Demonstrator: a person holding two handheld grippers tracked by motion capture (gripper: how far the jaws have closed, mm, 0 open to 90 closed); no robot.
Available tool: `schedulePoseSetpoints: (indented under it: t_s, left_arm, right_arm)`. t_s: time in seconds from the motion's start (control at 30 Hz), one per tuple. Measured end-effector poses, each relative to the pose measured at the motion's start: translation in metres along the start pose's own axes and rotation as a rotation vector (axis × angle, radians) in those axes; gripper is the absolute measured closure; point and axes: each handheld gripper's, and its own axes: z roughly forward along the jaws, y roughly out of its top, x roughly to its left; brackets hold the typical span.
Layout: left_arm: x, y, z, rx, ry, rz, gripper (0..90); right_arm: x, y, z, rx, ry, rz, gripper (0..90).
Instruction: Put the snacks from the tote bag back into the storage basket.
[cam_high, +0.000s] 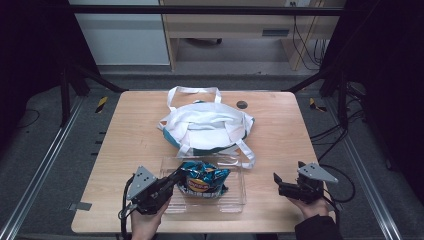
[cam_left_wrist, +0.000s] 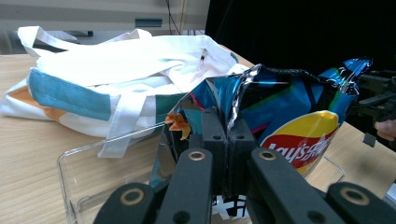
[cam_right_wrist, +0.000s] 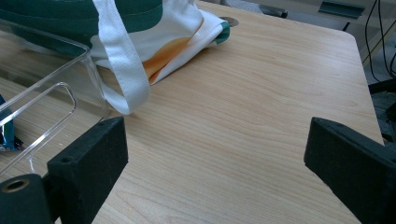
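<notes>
Left gripper view, chip bag (cam_left_wrist: 299, 116) pinched between jaws

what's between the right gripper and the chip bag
The end wall of the clear tray, then bare table up to the right gripper; chip bag sits inside. High view.

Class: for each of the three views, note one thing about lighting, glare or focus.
High view: table lit, surroundings dark. Left gripper view: glare on the crinkled chip bag, near jaws soft. Right gripper view: clear tray edges catch light, jaws blurred.
</notes>
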Motion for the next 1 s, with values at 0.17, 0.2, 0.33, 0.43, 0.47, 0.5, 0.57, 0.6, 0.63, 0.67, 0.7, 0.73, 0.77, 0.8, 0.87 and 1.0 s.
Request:
schedulePoseSetpoints:
  t_s: [0.17, 0.2, 0.33, 0.43, 0.47, 0.5, 0.57, 0.6, 0.63, 0.67, 0.7, 0.73, 0.77, 0.8, 0.87, 1.0]
  left_arm:
    - [0.002, 0.001, 0.002, -0.003, 0.007, -0.006, 88.2]
    - [0.002, 0.001, 0.002, -0.004, 0.009, -0.006, 88.2]
    - [0.003, 0.001, 0.004, -0.013, 0.017, -0.011, 87.6]
    - [0.004, 0.003, 0.007, -0.016, 0.019, -0.019, 87.6]
    - [0.004, 0.003, 0.007, -0.016, 0.019, -0.019, 87.6]
    - [0.005, 0.004, 0.009, -0.015, 0.021, -0.024, 87.6]
    - [0.005, 0.005, 0.01, -0.015, 0.023, -0.024, 87.6]
    - [0.006, 0.006, 0.011, -0.014, 0.022, -0.024, 87.5]
    - [0.006, 0.006, 0.012, -0.015, 0.023, -0.027, 87.4]
    - [0.006, 0.006, 0.013, -0.016, 0.027, -0.026, 87.4]
    - [0.006, 0.006, 0.014, -0.017, 0.031, -0.026, 87.4]
    - [0.007, 0.007, 0.015, -0.018, 0.033, -0.028, 87.3]
    - [0.007, 0.007, 0.015, -0.018, 0.033, -0.028, 87.3]
    - [0.007, 0.007, 0.015, -0.019, 0.035, -0.029, 87.3]
    - [0.007, 0.008, 0.018, -0.023, 0.039, -0.034, 87.3]
    - [0.008, 0.01, 0.022, -0.027, 0.042, -0.043, 87.4]
  right_arm:
    - [0.001, 0.0, 0.0, 0.003, 0.002, 0.002, 6.5]
    - [0.001, 0.0, 0.0, 0.003, 0.002, 0.002, 6.5]
    - [0.001, 0.0, 0.001, 0.005, 0.004, -0.002, 6.5]
    - [0.001, 0.0, 0.001, 0.007, 0.004, -0.002, 6.5]
    - [0.001, 0.0, 0.001, 0.007, 0.004, -0.002, 6.5]
    - [0.001, 0.0, 0.002, 0.009, 0.002, -0.002, 6.5]
    - [0.001, 0.0, 0.002, 0.011, 0.002, 0.0, 6.5]
    - [0.001, 0.0, 0.002, 0.011, 0.003, -0.002, 6.5]
    - [0.001, 0.0, 0.003, 0.012, 0.002, -0.006, 6.5]
    - [0.001, 0.0, 0.003, 0.012, 0.002, -0.006, 6.5]
    - [0.001, 0.0, 0.003, 0.014, 0.003, -0.002, 6.5]
    - [0.001, 0.0, 0.003, 0.015, 0.004, -0.003, 6.5]
    - [0.001, 0.0, 0.003, 0.015, 0.004, -0.003, 6.5]
    - [0.001, 0.0, 0.003, 0.015, 0.004, -0.004, 6.5]
    - [0.001, 0.0, 0.003, 0.016, 0.002, -0.006, 6.5]
    - [0.001, 0.0, 0.003, 0.015, 0.001, -0.008, 6.5]
